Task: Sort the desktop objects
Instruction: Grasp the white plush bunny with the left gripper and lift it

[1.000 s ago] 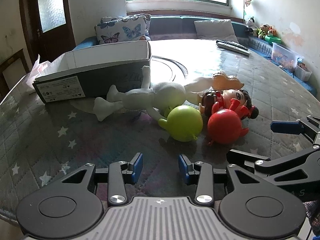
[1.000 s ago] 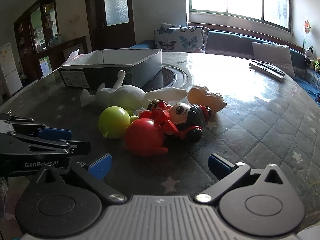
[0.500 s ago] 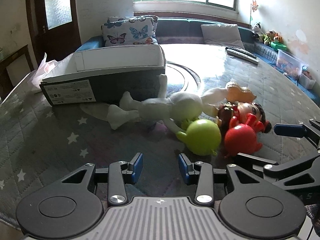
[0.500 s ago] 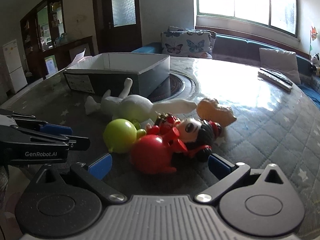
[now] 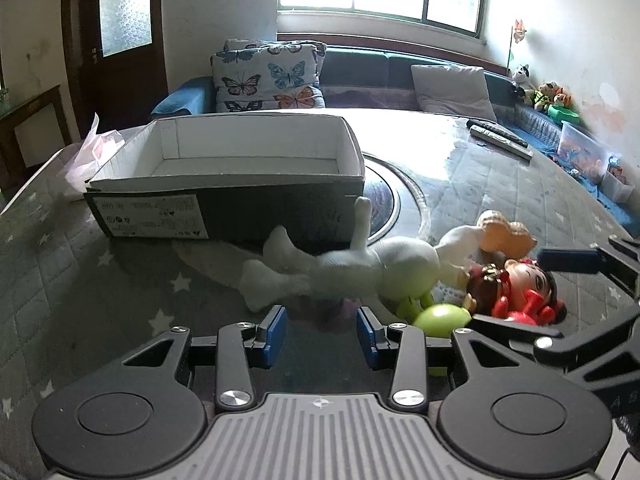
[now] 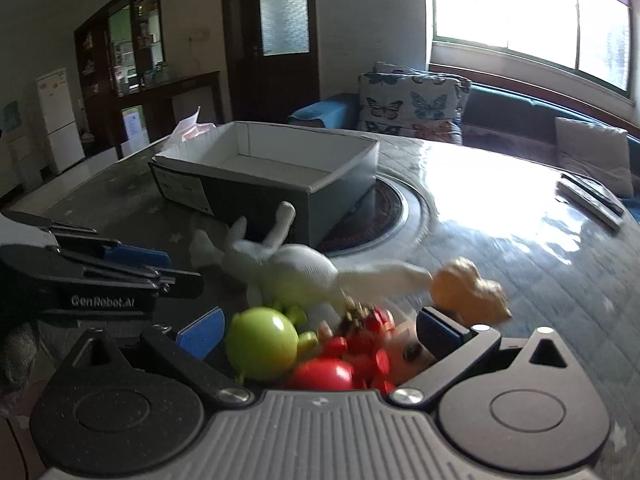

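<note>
A pile of toys lies in front of an open shoebox [image 5: 224,204] [image 6: 320,196]: a white dinosaur figure [image 5: 360,268] [image 6: 296,268], a green ball toy [image 5: 440,316] [image 6: 262,344], a red ball toy [image 6: 324,374], a red-dressed doll [image 5: 520,284] [image 6: 376,332] and an orange figure [image 5: 506,236] [image 6: 468,292]. My left gripper [image 5: 322,338] is open, just short of the dinosaur's legs. My right gripper [image 6: 320,332] is open, its jaws standing around the green ball, red ball and doll.
The table [image 5: 100,280] has a grey quilted star cloth under glass and a round inset [image 5: 384,200] behind the toys. Remote controls [image 5: 500,140] lie far right. Crumpled pink plastic [image 5: 92,148] sits left of the box. A sofa with cushions runs behind.
Both grippers moved forward toward the toys. The right gripper's jaws now flank the balls and doll; the left has closed in on the dinosaur. The toys have not moved.
</note>
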The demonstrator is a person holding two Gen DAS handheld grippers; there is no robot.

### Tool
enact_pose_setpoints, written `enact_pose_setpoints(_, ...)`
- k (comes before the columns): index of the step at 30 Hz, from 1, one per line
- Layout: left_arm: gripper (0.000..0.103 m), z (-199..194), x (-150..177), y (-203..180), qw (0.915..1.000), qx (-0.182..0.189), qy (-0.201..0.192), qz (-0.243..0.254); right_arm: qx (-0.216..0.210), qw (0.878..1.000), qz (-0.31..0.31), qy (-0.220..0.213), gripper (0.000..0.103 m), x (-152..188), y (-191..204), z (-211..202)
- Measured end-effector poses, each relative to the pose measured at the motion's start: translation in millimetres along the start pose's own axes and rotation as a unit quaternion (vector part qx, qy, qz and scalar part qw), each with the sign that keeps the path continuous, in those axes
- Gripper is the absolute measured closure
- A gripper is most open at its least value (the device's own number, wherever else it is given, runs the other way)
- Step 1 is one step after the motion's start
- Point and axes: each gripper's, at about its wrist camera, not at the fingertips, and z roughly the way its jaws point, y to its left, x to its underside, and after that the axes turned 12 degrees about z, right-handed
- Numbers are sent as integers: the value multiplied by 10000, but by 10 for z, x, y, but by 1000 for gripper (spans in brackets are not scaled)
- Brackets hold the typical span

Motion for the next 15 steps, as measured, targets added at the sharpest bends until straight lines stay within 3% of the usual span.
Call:
enact_pose_setpoints(9,66,137,-81,168,9995,313,-3,-103,-118,9982,-546,212,5,-254,129,304)
enact_pose_setpoints(15,67,224,-103,300,9973,622,35,-387,-247,9958,-731,486,13,-346,128,532)
